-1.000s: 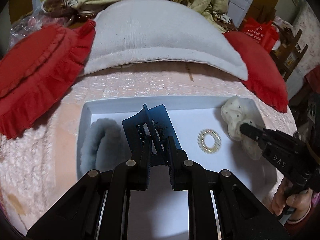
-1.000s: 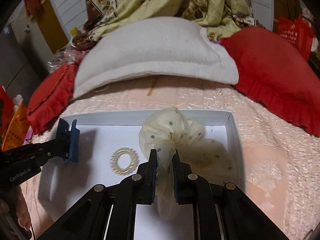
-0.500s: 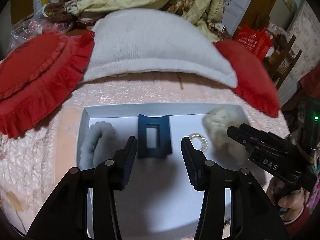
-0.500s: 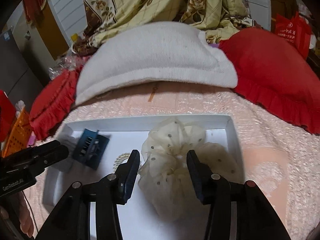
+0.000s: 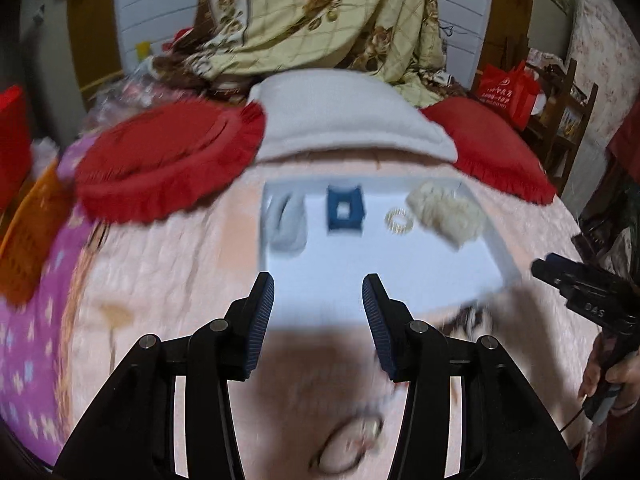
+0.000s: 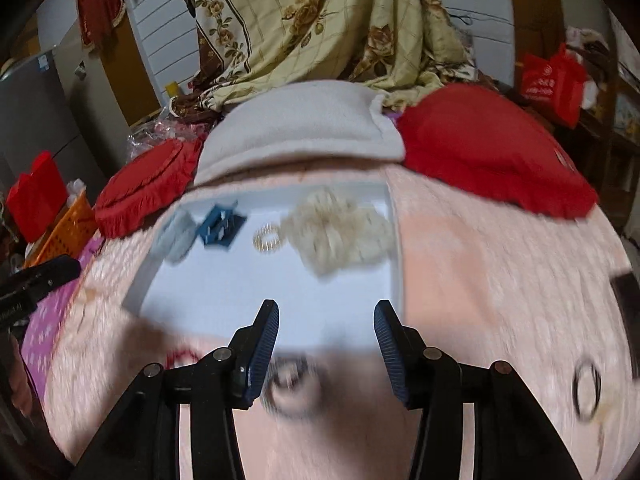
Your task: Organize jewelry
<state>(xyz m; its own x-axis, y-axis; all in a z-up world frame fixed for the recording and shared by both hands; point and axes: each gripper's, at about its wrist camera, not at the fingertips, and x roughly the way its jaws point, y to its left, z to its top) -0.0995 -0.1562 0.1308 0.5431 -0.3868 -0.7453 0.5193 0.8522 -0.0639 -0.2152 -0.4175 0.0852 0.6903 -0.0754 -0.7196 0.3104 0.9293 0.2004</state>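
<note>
A white tray [image 5: 400, 264] lies on the pink bedspread. In it, left to right, are a grey scrunchie [image 5: 286, 222], a blue hair clip [image 5: 344, 212], a gold coil tie [image 5: 400, 222] and a cream dotted scrunchie [image 5: 444, 212]. My left gripper [image 5: 318, 296] hangs open over the tray's near edge with nothing between its fingers. My right gripper [image 6: 326, 320] is open too, also empty, above the tray's [image 6: 280, 288] near edge. The cream scrunchie [image 6: 340, 232] and blue clip [image 6: 220, 226] lie well beyond its fingertips. Both views are motion-blurred.
Loose ring-shaped ties lie on the bedspread near me: one [image 6: 290, 384] below the right gripper, a black one [image 6: 586, 390] further right, another [image 5: 348, 444] under the left gripper. Red cushions [image 5: 168, 160] and a white pillow [image 5: 344, 116] lie beyond the tray. An orange basket [image 6: 60, 232] stands left.
Both grippers opened and let go: the blue clip and the cream scrunchie now lie in the tray. Both grippers then drew back and up from the tray.
</note>
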